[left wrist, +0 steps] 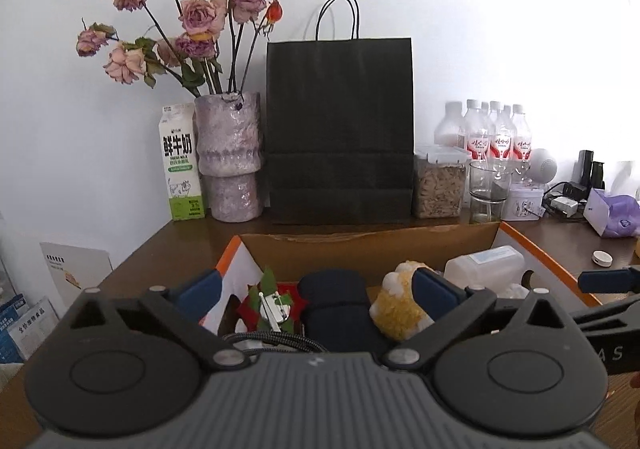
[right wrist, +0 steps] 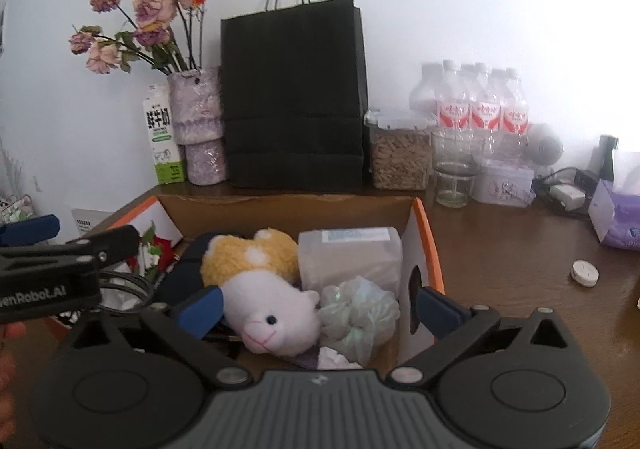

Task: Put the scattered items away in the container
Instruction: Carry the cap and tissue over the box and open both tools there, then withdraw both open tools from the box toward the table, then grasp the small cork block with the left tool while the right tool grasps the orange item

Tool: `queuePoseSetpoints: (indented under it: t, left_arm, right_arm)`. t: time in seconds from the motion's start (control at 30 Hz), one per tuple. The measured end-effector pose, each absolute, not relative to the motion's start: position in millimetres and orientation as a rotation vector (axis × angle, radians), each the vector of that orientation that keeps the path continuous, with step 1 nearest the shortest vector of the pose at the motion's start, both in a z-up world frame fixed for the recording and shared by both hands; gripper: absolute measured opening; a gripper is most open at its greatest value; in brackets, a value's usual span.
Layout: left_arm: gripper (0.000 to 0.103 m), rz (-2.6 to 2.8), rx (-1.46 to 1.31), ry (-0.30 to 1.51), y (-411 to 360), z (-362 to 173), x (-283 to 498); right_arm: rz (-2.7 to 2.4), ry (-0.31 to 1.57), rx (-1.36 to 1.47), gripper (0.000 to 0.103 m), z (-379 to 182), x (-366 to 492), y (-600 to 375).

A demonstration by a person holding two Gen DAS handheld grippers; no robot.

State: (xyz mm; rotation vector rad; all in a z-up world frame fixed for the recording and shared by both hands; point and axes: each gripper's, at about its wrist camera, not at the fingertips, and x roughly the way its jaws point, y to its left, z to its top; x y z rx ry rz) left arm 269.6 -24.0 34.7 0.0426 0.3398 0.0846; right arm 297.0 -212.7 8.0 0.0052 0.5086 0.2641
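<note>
Both the left tool and right tool hang released over the cardboard box, grasping nothing, its plush toy and sundries already inside.

Both wrist cameras look forward and slightly down along their own fingers, close above the near rim of the cardboard box on the table. The right view sits further right. Both share the box and, at twelve o'clock, the black bag.
</note>
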Motion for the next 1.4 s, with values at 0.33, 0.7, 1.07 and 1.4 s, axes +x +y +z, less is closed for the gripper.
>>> queuePoseSetpoints:
  t: [0.33, 0.7, 1.07, 1.4]
  left_arm:
    - [0.103, 0.078, 0.052, 0.294, -17.9, 54.3, 237.5]
    - [0.103, 0.059, 0.061, 0.327, -7.7, 49.3, 194.6]
    - [0.103, 0.062, 0.024, 0.459, 2.4, 14.3, 179.4]
    - [0.103, 0.05, 0.006, 0.565, -3.5, -11.0, 185.7]
  right_arm:
    - [0.264, 0.43, -0.023, 0.103, 38.5, 262.8, -222.4]
    - [0.255, 0.467, -0.081, 0.103, 30.1, 208.9, -248.2]
    - [0.216, 0.627, -0.091, 0.103, -19.7, 207.2, -271.7]
    - [0.249, 0.72, -0.076, 0.077, -47.8, 241.7, -279.5]
